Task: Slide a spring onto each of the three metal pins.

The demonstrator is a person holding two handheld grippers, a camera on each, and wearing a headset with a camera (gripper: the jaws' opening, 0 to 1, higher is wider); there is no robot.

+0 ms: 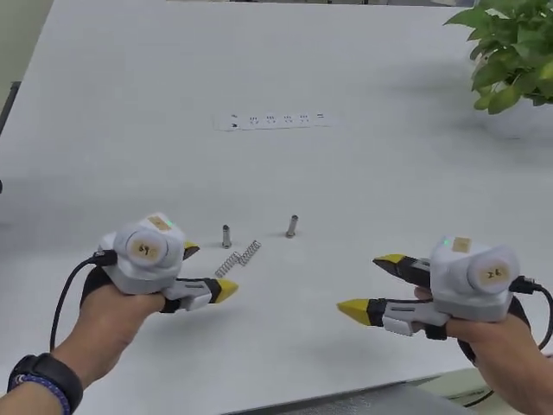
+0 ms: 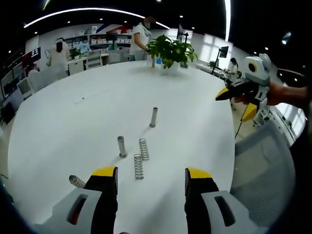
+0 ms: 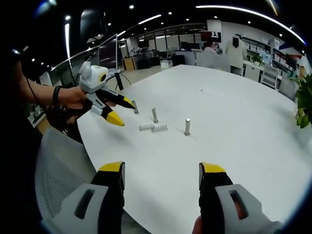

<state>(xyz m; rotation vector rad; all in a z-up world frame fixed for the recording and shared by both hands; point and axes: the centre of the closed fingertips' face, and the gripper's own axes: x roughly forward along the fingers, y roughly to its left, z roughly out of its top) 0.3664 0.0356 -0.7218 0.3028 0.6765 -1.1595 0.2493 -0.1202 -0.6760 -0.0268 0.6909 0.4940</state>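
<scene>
Two short metal pins (image 1: 226, 236) (image 1: 292, 226) stand upright on the white table (image 1: 285, 173). Just in front of them lie two loose springs (image 1: 228, 264) (image 1: 250, 252), side by side. My left gripper (image 1: 209, 270) hovers open right beside the springs, empty. In the left gripper view its jaws frame the springs (image 2: 139, 166) (image 2: 143, 148) and the pins (image 2: 122, 146) (image 2: 153, 117); a third pin (image 2: 76, 181) with a ribbed look stands by the left jaw. My right gripper (image 1: 370, 284) is open and empty, well right of the parts. The right gripper view shows three pins (image 3: 135, 107) (image 3: 155, 115) (image 3: 187, 126).
A white power strip (image 1: 273, 120) lies further back on the table. A potted plant (image 1: 510, 52) stands at the far right. The table's near edge (image 1: 346, 398) runs just below my hands, with a mesh chair (image 3: 63, 180) beyond it. People stand in the background.
</scene>
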